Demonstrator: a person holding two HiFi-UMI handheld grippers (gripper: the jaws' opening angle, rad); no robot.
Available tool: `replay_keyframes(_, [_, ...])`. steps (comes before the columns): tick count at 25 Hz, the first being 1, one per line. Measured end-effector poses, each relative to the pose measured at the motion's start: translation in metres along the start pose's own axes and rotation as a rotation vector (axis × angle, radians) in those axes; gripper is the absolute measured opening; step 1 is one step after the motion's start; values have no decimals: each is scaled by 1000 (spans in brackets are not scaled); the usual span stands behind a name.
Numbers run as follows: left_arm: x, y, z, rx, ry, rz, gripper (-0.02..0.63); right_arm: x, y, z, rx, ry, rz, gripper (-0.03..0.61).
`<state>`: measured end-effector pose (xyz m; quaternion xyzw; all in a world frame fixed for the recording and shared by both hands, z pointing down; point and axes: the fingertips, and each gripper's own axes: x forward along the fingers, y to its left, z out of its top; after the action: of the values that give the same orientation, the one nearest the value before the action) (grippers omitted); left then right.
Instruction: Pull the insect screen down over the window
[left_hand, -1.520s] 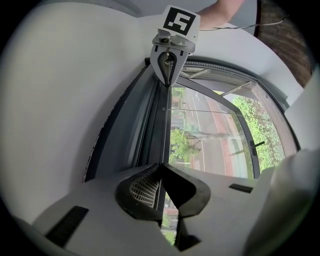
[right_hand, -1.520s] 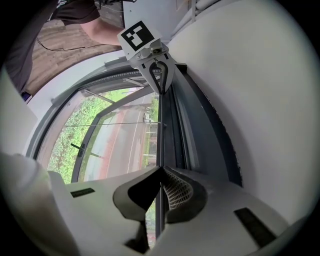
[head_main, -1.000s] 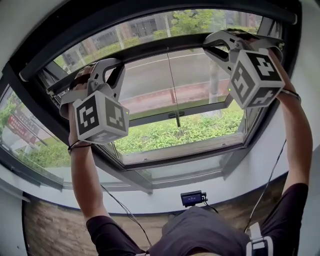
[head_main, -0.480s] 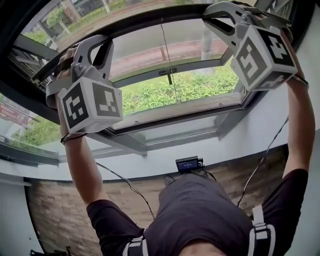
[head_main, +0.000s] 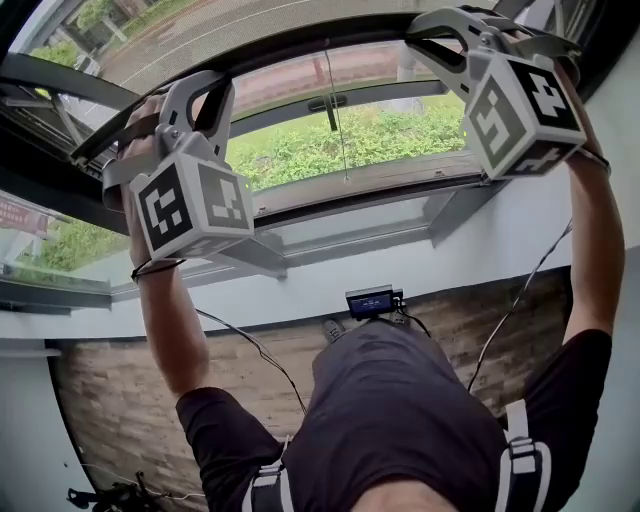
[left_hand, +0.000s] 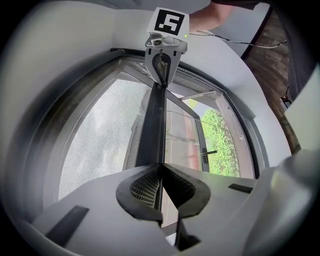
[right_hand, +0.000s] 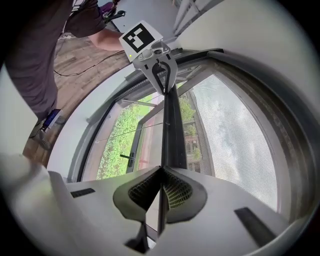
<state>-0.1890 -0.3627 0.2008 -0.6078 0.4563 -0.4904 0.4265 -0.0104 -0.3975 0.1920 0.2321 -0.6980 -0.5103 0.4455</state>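
The insect screen's dark pull bar (head_main: 300, 45) runs across the top of the head view, with grey mesh (head_main: 200, 20) stretched above it. My left gripper (left_hand: 161, 172) is shut on the bar's thin edge near its left end. The bar (left_hand: 155, 125) leads straight away from it to the other gripper, mesh (left_hand: 100, 135) lying to one side. My right gripper (right_hand: 161, 175) is shut on the same bar (right_hand: 172, 125) near its right end, with mesh (right_hand: 235, 135) beside it. Both arms reach up overhead.
Below the bar the window sash stands open, its dark handle (head_main: 330, 102) and a thin cord (head_main: 342, 150) in the middle, greenery outside. A small device with a screen (head_main: 372, 300) sits under the white sill, cables trailing over the wooden floor (head_main: 120, 420).
Both grippers have come down with the bar held between them. More mesh now shows above the bar, and less open window below it. The head view has tilted downward.
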Motion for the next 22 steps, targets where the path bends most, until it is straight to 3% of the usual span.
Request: replay_keyframes(22, [22, -111, -15, -69, 33, -208, 23, 40, 107, -13, 60, 14, 181, 23])
